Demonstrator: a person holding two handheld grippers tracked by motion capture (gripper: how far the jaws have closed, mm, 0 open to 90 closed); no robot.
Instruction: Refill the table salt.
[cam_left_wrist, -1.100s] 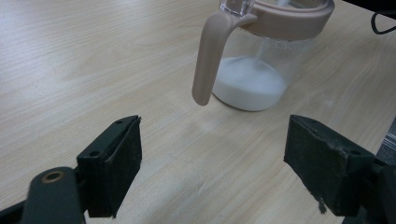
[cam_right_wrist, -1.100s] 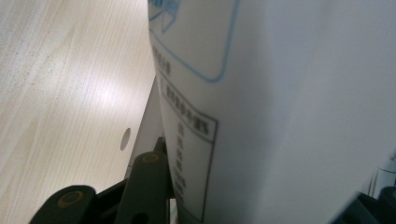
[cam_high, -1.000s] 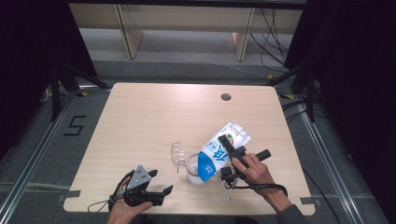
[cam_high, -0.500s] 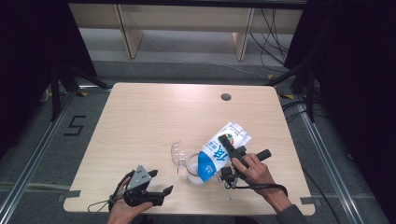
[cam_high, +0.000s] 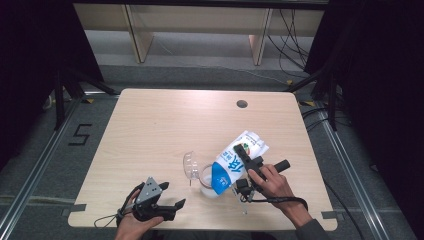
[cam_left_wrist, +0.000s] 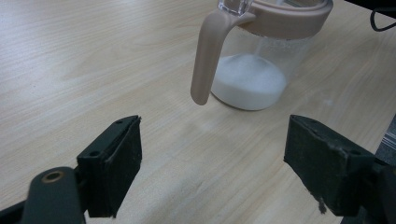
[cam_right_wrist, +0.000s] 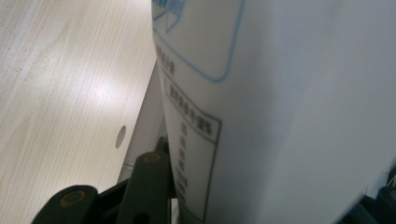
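**Carton tipped over the jug**

The right gripper (cam_high: 248, 161) pinched a blue-and-white carton (cam_high: 235, 162), tilted with its lower end over the clear jug (cam_high: 205, 179) near the front of the wooden counter (cam_high: 165, 125). The jug, with a pinkish rim and handle (cam_left_wrist: 205, 56), held a white layer at its bottom. The left gripper (cam_high: 167, 207) rested near the counter's front edge, jaws spread wide and holding nothing, facing the jug.

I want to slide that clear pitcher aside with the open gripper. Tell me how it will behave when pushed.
The pitcher looks like thin clear plastic holding little milk, so probably light and easy to slide. Its tall body and side handle suggest a high push may tip it. The left gripper should push low.
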